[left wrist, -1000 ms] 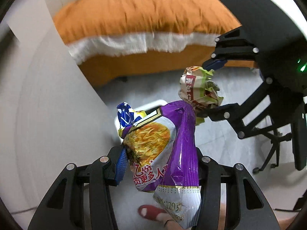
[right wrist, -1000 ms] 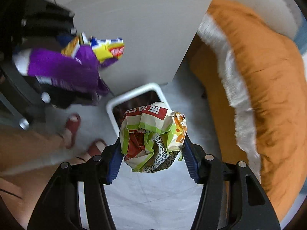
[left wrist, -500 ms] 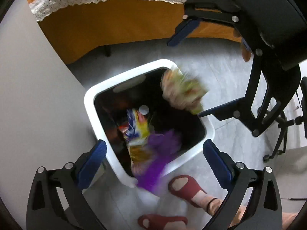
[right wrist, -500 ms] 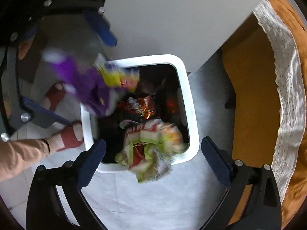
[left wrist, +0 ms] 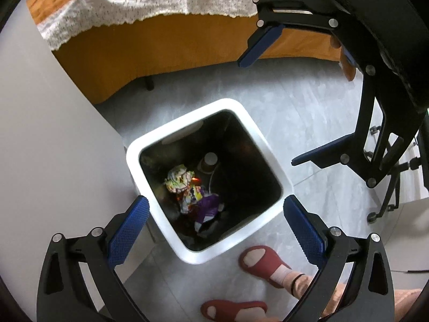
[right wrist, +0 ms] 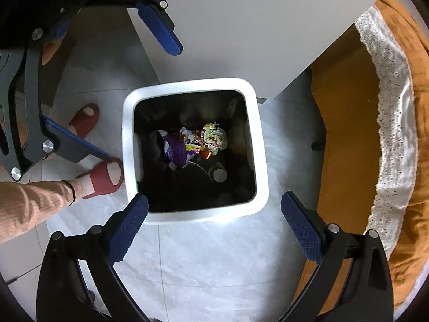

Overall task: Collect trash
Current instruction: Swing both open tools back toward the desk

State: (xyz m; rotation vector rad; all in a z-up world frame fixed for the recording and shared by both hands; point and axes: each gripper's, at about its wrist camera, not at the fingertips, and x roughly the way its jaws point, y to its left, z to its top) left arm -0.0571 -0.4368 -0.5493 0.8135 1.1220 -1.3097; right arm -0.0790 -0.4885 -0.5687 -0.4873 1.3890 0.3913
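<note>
White bin [left wrist: 270, 161] stands on grey floor beneath both my grippers. My left gripper [left wrist: 213, 217] hangs above it, jaws wide, empty. Crumpled wrappers [right wrist: 193, 142] lie at the bin's bottom. My right gripper [right wrist: 214, 214] likewise gapes wide, holding nothing.

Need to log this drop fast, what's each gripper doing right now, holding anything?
Left gripper: open, holding nothing, above the white bin.
Right gripper: open, holding nothing; crumpled wrappers lie in the bin.
</note>
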